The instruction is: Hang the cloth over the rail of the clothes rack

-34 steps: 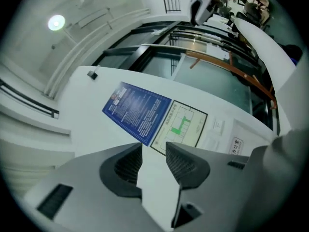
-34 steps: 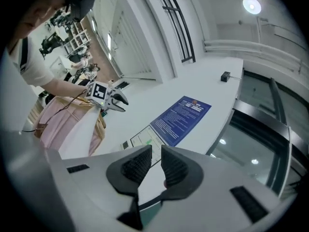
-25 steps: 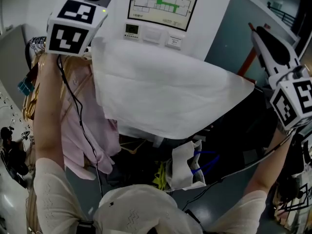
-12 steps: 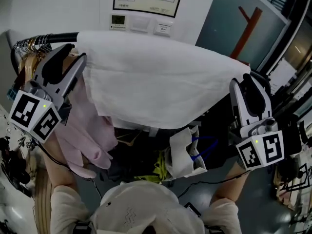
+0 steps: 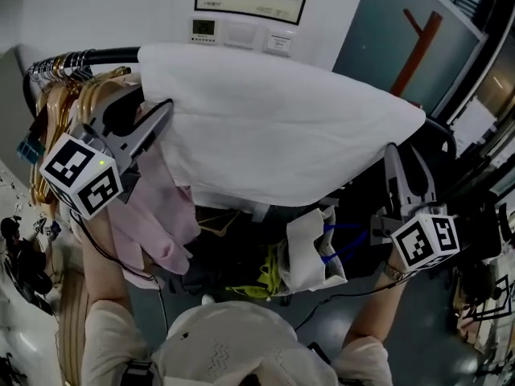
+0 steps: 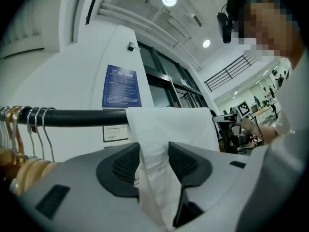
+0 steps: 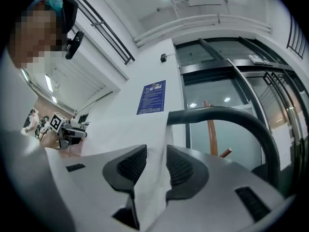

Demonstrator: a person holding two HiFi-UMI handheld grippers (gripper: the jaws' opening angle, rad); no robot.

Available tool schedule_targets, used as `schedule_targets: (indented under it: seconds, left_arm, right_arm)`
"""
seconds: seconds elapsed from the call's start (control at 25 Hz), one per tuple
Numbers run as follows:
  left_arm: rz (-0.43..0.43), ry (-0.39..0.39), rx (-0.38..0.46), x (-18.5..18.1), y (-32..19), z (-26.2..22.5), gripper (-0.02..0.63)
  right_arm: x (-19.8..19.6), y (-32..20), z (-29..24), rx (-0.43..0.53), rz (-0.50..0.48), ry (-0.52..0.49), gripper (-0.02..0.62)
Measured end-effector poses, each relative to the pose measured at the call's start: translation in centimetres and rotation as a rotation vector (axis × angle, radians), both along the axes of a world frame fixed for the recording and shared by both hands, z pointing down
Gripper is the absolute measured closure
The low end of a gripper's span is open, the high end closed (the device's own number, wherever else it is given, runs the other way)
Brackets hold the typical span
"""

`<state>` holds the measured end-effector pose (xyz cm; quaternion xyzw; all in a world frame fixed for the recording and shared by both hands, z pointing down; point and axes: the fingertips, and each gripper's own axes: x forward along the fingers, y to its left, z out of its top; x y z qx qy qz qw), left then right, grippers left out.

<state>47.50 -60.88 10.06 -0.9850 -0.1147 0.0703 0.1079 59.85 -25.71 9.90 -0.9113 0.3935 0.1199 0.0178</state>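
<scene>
Over the black rail point(image 5: 105, 55) the white cloth point(image 5: 273, 127) is hanging, drooping down on the near side. The left claw point(image 5: 149, 112) is sitting at the cloth's left edge. The right claw point(image 5: 406, 171) is sitting at its right edge, lower down.

Looking along the left claw point(image 6: 153, 166), a strip of cloth point(image 6: 169, 124) is running from the rail point(image 6: 82, 116) down between the two pads. The pads are standing wide apart and are not squeezing it. Looking along the right claw point(image 7: 155, 166), the cloth point(image 7: 120, 129) is lying between its pads in the same loose way, beside the bend of the rail point(image 7: 227, 115). Both claws have just been opening.

A second ago both claws were up high, holding the cloth stretched out above the rail. Now they are sitting much lower and the cloth is resting on the rail by itself.

One cloth, one rail and two claws are showing. One pink shirt point(image 5: 153, 223) is hanging by the left claw. A bunch of hangers point(image 5: 56, 95) is crowding the left end of the rail, too close together to count.
</scene>
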Motion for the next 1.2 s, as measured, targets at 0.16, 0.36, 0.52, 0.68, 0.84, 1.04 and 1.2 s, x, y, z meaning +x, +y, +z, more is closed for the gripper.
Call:
schedule_targets:
  seconds: [0.16, 0.36, 0.52, 0.68, 0.84, 1.04, 1.2]
  left_arm:
    - [-0.042, -0.005, 0.048, 0.0, 0.8, -0.1, 0.416]
    - [-0.104, 0.022, 0.032, -1.0, 0.3, -1.1, 0.526]
    - [-0.097, 0.068, -0.027, -1.3, -0.1, -2.8, 0.549]
    - [-0.133, 0.088, -0.046, -1.3, -0.7, -4.1, 0.549]
    - [-0.224, 0.08, -0.024, -1.1, -1.3, -4.1, 0.549]
    - [-0.33, 0.116, -0.014, -1.4, -1.7, -4.5, 0.546]
    - [-0.447, 0.17, 0.075, -2.6, -2.0, -5.4, 0.519]
  right_arm:
    - [0.1, -0.4, -0.1, -0.06, 0.032, 0.026, 0.513]
    - [-1.0, -0.8, -2.3, -0.041, 0.06, 0.058, 0.574]
    - [-1.4, -1.4, -5.5, -0.056, 0.05, 0.11, 0.575]
    - [-0.9, -2.1, -7.5, -0.074, 0.047, 0.102, 0.575]
    - [-1.1, -2.3, -6.7, -0.078, 0.085, 0.106, 0.574]
    - [-1.5, -2.4, -6.0, -0.07, 0.106, 0.126, 0.572]
    - [-2.0, -2.4, -5.1, -0.087, 0.104, 0.111, 0.571]
